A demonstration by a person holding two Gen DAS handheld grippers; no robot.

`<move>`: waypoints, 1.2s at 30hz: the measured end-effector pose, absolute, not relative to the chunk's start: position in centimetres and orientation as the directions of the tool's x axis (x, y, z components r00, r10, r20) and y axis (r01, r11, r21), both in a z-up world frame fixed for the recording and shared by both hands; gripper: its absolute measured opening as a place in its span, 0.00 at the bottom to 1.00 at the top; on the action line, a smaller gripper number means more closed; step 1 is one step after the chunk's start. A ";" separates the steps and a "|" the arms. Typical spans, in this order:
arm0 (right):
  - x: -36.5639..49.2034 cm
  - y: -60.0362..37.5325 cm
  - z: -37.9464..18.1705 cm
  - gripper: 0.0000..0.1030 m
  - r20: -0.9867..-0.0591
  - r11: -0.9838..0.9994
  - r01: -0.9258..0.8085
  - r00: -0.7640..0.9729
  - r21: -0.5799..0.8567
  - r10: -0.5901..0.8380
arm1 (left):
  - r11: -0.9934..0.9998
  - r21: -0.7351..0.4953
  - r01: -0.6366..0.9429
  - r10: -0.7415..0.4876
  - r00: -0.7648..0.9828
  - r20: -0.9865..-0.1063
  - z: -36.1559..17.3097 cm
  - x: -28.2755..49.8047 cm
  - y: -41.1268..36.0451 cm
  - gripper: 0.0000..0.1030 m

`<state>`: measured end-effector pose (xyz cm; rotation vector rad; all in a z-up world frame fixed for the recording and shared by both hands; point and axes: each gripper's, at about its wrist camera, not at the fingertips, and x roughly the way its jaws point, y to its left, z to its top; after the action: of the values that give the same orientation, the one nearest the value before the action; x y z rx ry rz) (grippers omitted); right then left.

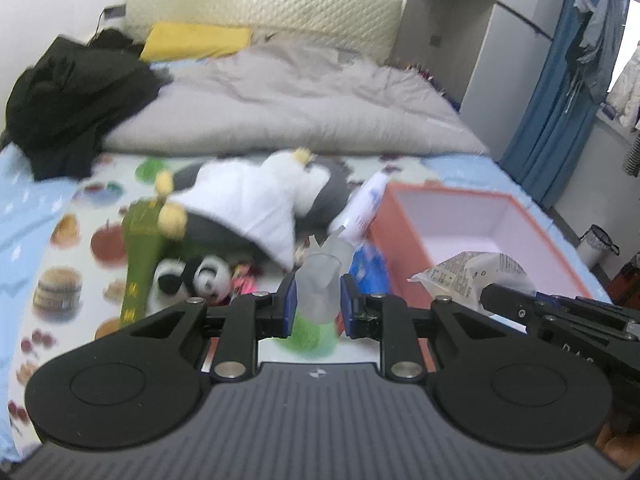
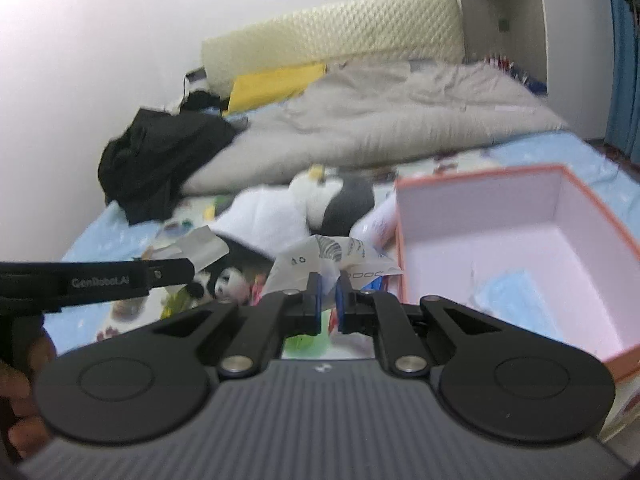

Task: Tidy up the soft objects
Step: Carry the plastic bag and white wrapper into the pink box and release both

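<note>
My left gripper (image 1: 318, 300) is shut on a translucent plastic packet (image 1: 320, 276), held above the bed. My right gripper (image 2: 328, 298) is shut on a white printed plastic wrapper (image 2: 320, 258); the same wrapper shows in the left wrist view (image 1: 468, 276). An orange box with a pale pink inside (image 2: 520, 248) sits at the right, also in the left wrist view (image 1: 460, 220); a light blue item (image 2: 504, 288) lies in it. A large penguin plush (image 1: 260, 200) and a small panda plush (image 1: 192, 276) lie on the fruit-print sheet.
A grey duvet (image 1: 300, 100), black clothes (image 1: 76, 100) and a yellow pillow (image 1: 192, 40) fill the far bed. A green pennant (image 1: 140, 256), a white-blue tube (image 1: 364, 204) and a blue packet (image 1: 368, 268) lie by the box. A blue curtain (image 1: 560, 100) hangs at the right.
</note>
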<state>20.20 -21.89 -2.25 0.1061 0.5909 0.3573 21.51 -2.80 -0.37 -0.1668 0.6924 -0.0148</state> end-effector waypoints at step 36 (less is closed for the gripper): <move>29.2 -37.0 -8.1 0.10 -0.706 0.987 0.037 0.703 0.158 0.086 | 0.960 -0.155 0.233 -0.262 0.548 -0.795 -7.2 37.0 -20.0 0.26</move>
<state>29.24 -36.96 -8.10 0.1650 0.7914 0.0272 36.96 -20.02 -7.25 -0.0324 0.9469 -0.2934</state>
